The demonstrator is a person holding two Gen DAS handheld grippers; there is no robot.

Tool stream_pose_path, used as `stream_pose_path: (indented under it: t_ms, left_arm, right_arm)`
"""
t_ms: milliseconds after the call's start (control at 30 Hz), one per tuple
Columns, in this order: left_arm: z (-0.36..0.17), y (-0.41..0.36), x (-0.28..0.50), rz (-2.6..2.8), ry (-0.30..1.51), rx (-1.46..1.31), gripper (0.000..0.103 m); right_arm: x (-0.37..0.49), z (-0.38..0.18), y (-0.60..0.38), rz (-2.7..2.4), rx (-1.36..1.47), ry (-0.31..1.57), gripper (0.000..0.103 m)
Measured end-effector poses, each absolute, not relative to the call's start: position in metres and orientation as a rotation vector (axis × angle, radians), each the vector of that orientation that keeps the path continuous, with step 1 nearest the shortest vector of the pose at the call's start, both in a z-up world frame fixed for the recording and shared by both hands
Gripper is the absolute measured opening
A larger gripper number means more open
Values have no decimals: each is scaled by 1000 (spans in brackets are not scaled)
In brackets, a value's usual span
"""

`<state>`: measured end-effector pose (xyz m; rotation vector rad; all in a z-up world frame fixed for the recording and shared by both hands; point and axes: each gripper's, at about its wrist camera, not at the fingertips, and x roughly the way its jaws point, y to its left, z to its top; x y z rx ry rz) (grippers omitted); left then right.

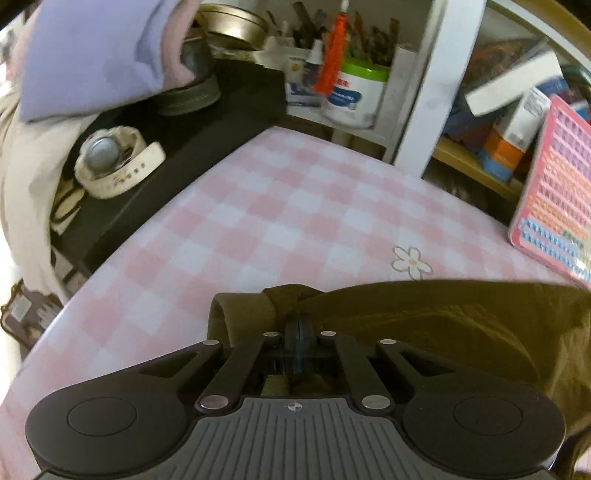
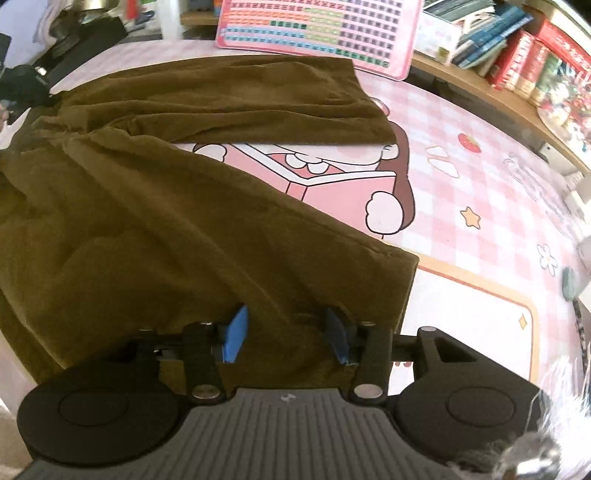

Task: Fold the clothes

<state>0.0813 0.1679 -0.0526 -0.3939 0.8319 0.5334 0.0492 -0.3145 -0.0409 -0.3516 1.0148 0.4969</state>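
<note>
While its two dark pads are pressed together on a bunched corner of the olive-brown garment (image 1: 424, 325), the left gripper (image 1: 298, 332) holds that fabric just ahead of its fingertips, so it is clamped on the cloth. From there the garment runs off to the gripper's right and under its body, lying on the pink checked table cover (image 1: 258, 206). Ahead and to the left of this gripper sits a black box (image 1: 207, 122) with a white wristwatch (image 1: 114, 166) on it, and a lilac cloth (image 1: 96, 55) hangs above that. Further ahead a white tub with a green lid (image 1: 354, 92) stands on a shelf, and a pink chart board (image 1: 557, 192) leans at the far right.

The right gripper (image 2: 286, 332) has its blue pads (image 2: 234, 332) spread apart, with the garment's (image 2: 147, 229) near edge lying between and under them; the jaws stand wide and do not pinch the cloth. Ahead of this gripper the fabric spreads to the left in wrinkles, and one flat section lies further off, with a bare wedge of the cartoon-printed cover (image 2: 461, 184) showing between the two parts. Beyond the far section the chart board (image 2: 317, 33) rests on the cover, and books (image 2: 517, 48) line a shelf ahead to the right.
</note>
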Motion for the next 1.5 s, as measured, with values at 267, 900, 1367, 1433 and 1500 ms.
stream_pose_path:
  t_ms: [267, 900, 1367, 1433, 1500]
  left_arm:
    - [-18, 99, -22, 267, 778, -331, 6]
    - [-24, 66, -126, 313, 761, -436, 6]
    - [-60, 118, -134, 357, 720, -699, 5]
    - [-56, 115, -135, 345, 724, -670, 5]
    - [-52, 112, -136, 333, 727, -640, 5]
  right_arm:
    - [73, -16, -324, 386, -176, 928, 23]
    - [77, -15, -329, 344, -218, 898, 25]
    - [-15, -50, -352, 216, -113, 938, 25]
    - [-15, -51, -351, 208, -112, 934, 26]
    - [-16, -51, -351, 201, -110, 929, 26]
